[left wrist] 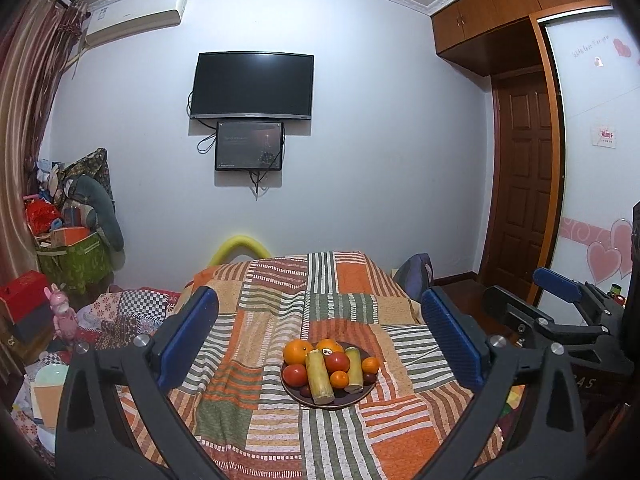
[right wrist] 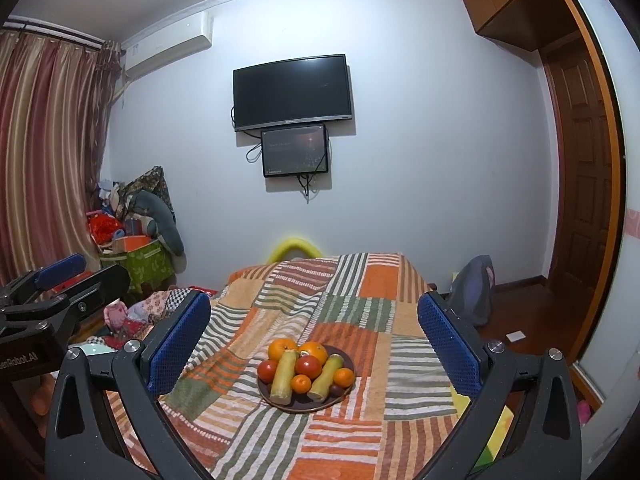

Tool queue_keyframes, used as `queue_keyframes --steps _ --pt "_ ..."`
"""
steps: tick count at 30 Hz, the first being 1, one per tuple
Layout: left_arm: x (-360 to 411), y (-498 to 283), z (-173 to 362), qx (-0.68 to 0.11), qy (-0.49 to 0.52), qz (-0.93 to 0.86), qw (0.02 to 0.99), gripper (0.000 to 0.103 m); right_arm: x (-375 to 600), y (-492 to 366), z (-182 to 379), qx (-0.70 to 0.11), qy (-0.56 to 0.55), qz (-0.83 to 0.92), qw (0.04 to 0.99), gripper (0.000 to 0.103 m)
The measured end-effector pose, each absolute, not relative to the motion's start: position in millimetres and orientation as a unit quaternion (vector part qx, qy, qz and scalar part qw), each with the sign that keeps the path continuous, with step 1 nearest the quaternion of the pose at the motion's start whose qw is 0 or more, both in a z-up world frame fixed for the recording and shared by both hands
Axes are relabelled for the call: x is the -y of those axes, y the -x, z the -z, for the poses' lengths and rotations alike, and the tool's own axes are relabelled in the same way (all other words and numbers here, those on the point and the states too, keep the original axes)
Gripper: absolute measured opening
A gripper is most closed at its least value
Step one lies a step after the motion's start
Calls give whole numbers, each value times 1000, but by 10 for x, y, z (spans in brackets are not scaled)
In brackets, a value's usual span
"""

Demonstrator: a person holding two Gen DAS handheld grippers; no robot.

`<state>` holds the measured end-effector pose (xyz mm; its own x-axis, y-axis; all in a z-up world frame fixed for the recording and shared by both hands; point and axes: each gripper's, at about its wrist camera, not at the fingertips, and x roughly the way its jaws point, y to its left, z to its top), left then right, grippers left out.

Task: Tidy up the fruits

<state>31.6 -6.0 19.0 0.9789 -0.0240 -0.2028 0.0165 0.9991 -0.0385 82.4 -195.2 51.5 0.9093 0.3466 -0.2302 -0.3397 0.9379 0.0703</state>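
Nearest the cameras, the left gripper (left wrist: 320, 336) and the right gripper (right wrist: 314, 338) are both standing with jaws spread wide, blue pads facing inward, and nothing is lying between the fingers of either; neither is touching any fruit. In the left wrist view the right gripper is showing at the right edge, side by side with the left one. Beyond the fingertips, a dark round plate (left wrist: 298, 398) is resting on a patchwork striped blanket (left wrist: 256, 432) covering the table. The plate is carrying two large oranges (left wrist: 298, 351) at its far side, two pale yellow-green sugarcane pieces (left wrist: 319, 376) lying lengthwise, red tomatoes (left wrist: 337, 361) between and beside them, two small tangerines (left wrist: 340, 379), and dark purple fruits at the near and right rim. Past the blanket's far edge, a yellow foam loop (left wrist: 239, 245) is arching up. To the left, a green storage box (left wrist: 76, 260) heaped with toys is sitting near striped curtains (right wrist: 44, 152). On the far wall, a television (left wrist: 253, 86) is hanging above a smaller screen (left wrist: 249, 145), with an air conditioner (left wrist: 134, 14) high to the left and a wooden door (left wrist: 520, 176) to the right.
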Motion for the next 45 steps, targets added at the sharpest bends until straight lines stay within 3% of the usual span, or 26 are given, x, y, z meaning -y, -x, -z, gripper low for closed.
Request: queue_keyframes --steps 45 --pt "141 -323 -222 -107 24 18 994 103 1933 -793 -569 -118 -18 -174 977 103"
